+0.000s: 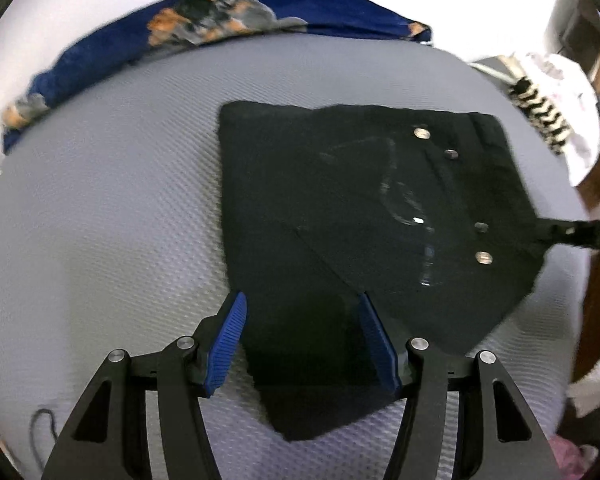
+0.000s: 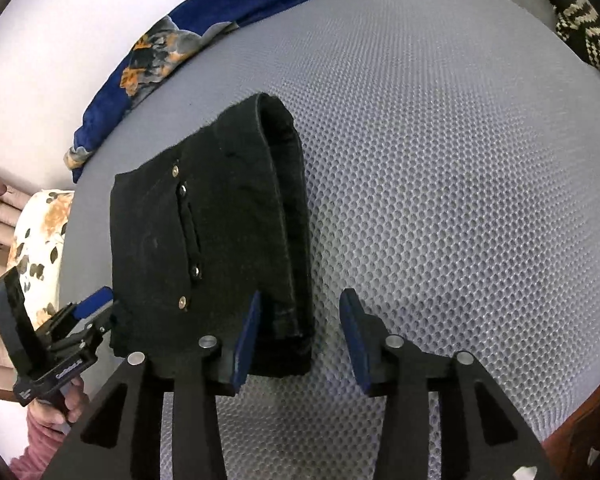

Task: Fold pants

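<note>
The black pants [image 1: 364,216] lie on the grey mesh mattress [image 1: 100,220] as a compact, thick bundle, folded over more than once — rivets and a pocket seam face up, and in the right wrist view the doubled waistband edge stands as a rounded roll along the bundle's right side. The task looks close to its end: the folding seems largely done, and the step in hand appears to be letting go and tidying. The left gripper [image 1: 302,338] hangs over the near corner of the bundle with its blue pads [image 1: 230,340] spread wide; cloth lies between them, but neither pad presses on it, so nothing is gripped. The right gripper [image 2: 300,340] stands at the waistband end with its jaws parted; the corner of the roll sits just inside its left pad, the other pad is over bare mattress, and no cloth is pinched. A patterned blue blanket [image 1: 220,12] lies along the far edge, well apart from the work. The next move likely calls for either drawing both grippers clear without snagging the top layer, or one last pass — pressing the roll flat and squaring the skewed near corner, which juts out past the rest.
</note>
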Action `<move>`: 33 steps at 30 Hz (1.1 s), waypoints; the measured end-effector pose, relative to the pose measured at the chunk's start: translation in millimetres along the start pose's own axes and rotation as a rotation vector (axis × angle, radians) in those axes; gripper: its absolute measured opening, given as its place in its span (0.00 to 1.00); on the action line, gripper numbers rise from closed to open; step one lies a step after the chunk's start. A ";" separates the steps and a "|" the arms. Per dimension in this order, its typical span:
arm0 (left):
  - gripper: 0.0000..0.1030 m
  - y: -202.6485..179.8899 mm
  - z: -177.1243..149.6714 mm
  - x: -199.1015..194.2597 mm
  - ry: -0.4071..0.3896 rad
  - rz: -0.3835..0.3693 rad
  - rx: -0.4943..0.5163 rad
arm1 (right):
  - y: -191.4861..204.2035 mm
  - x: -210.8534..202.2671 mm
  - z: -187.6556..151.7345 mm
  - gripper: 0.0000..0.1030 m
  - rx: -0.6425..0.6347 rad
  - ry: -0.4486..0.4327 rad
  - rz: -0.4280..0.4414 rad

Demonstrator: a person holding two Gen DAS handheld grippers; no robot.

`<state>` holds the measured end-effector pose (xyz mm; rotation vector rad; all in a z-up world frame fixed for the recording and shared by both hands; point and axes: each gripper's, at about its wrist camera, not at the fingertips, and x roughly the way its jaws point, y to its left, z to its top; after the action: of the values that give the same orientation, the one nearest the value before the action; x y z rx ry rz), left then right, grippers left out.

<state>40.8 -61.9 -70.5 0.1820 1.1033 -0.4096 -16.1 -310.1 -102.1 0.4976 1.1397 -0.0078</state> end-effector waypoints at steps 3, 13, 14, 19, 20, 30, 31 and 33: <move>0.58 3.7 -1.0 2.2 -0.005 0.037 0.001 | 2.8 -5.5 7.0 0.45 -0.017 -0.019 -0.015; 0.58 19.4 6.8 6.5 -0.034 0.096 -0.032 | 24.4 -10.8 38.0 0.53 -0.086 -0.116 -0.062; 0.58 20.9 10.3 6.9 -0.042 0.098 -0.037 | 25.3 -9.1 40.9 0.53 -0.088 -0.123 -0.069; 0.58 26.8 23.8 16.2 -0.051 0.127 -0.042 | 29.2 4.6 54.0 0.54 -0.097 -0.131 -0.082; 0.58 28.0 25.5 21.0 -0.040 0.130 -0.042 | 29.5 7.8 56.3 0.54 -0.100 -0.130 -0.089; 0.67 37.0 29.5 43.2 0.012 0.102 -0.067 | 11.9 35.9 66.9 0.60 -0.088 -0.078 -0.098; 0.68 37.9 29.2 43.4 0.015 0.099 -0.072 | 9.8 37.8 67.9 0.60 -0.083 -0.072 -0.091; 0.69 39.1 29.3 43.7 0.019 0.092 -0.076 | 6.2 40.2 69.8 0.61 -0.074 -0.062 -0.068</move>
<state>97.8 -46.3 -98.7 0.1696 1.1232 -0.2835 63.2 -321.6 -112.3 0.3907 1.0920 -0.0397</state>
